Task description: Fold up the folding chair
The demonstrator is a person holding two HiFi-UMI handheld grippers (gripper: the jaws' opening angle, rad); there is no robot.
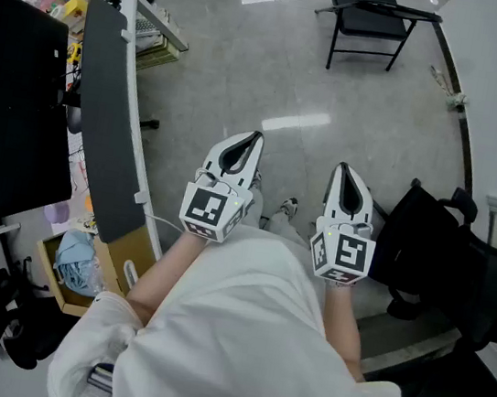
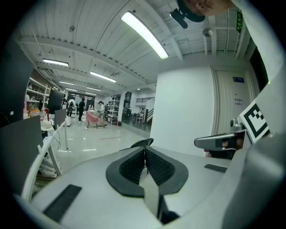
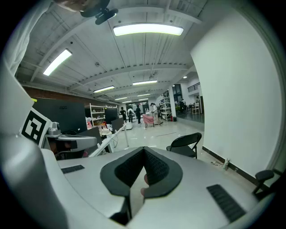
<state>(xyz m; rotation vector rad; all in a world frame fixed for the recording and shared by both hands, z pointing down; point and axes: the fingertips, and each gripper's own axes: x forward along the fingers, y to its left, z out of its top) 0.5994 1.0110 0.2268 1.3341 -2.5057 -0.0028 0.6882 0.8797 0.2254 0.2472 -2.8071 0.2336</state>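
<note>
A long dark grey desk top (image 1: 103, 116) runs along the glossy floor's left side. An open cardboard box (image 1: 115, 261) holding pale blue cloth (image 1: 80, 262) sits by its near end.

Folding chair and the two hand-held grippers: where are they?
folding chair (image 1: 372, 23), head view, on its seat.
left gripper (image 1: 255, 138), head view, at its closed jaw tips.
right gripper (image 1: 343, 170), head view, at its closed jaw tips.

floor (image 1: 250, 64): glossy grey | wall (image 3: 232, 103): white, right | light: ceiling strip lamps (image 3: 147, 30) | furniture: black office chair (image 1: 443, 259) right, dark monitor (image 1: 12, 111) left, shelving (image 3: 96, 114) far back
</note>
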